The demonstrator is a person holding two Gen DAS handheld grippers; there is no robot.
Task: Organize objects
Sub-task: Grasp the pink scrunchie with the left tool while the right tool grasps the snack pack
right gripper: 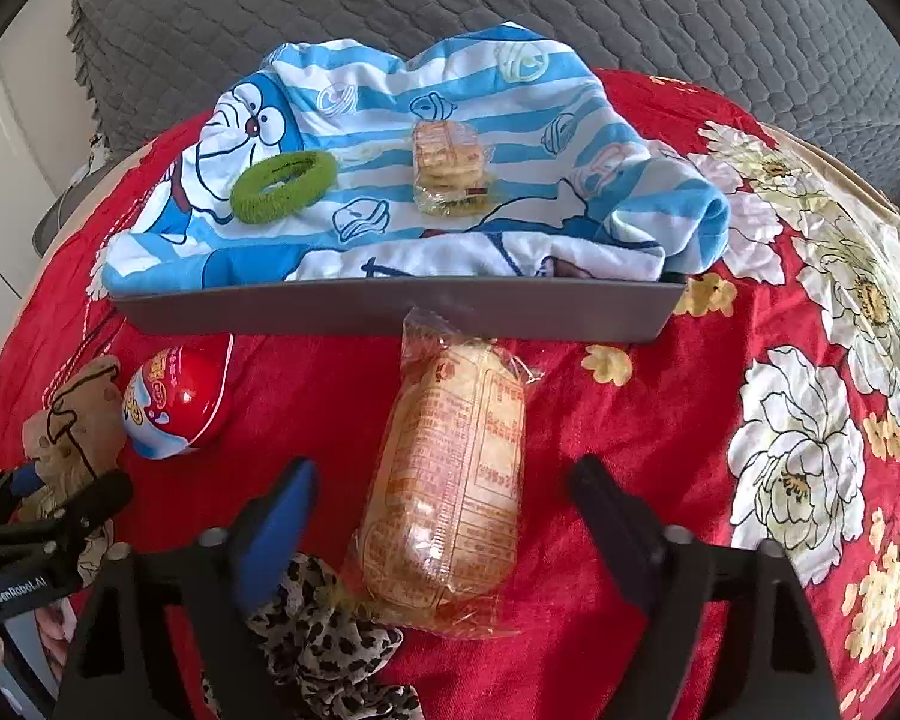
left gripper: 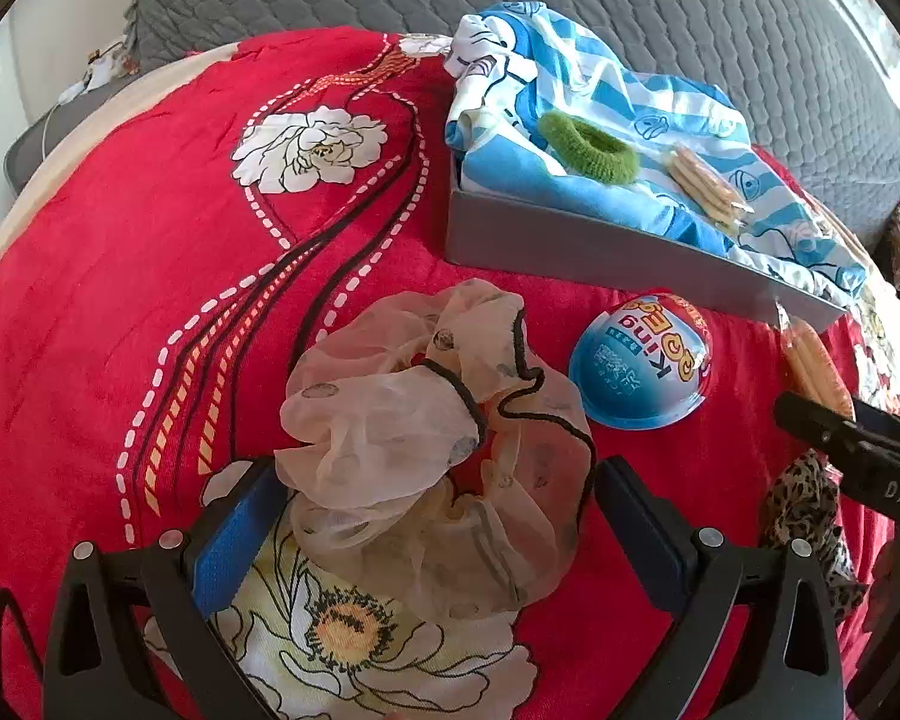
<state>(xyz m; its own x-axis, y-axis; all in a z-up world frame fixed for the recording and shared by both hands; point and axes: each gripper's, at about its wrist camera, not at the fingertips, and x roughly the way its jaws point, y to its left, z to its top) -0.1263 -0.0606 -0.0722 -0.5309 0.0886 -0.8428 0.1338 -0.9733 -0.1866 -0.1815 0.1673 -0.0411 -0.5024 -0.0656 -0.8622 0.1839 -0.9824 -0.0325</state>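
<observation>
Right gripper (right gripper: 444, 480) released, straddling cracker pack (right gripper: 450, 480); long axis points toward tray (right gripper: 390, 306). Left gripper (left gripper: 438, 498) released around scrunchie (left gripper: 432, 438).

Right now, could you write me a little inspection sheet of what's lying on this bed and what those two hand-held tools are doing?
Surface: red flowered bedspread, grey quilt behind.
Job's things: grey tray lined with a blue striped towel, holding a green hair tie and a small cracker pack. Outside it: sheer scrunchie, toy egg, wrapped cracker pack, leopard scrunchie.
Clutter: nothing seen.
Grippers: left gripper open, fingers either side of the sheer scrunchie; right gripper open around the wrapped cracker pack, not touching.
Cables: white cable beside the bed.
Surroundings: pale wall, far left.
</observation>
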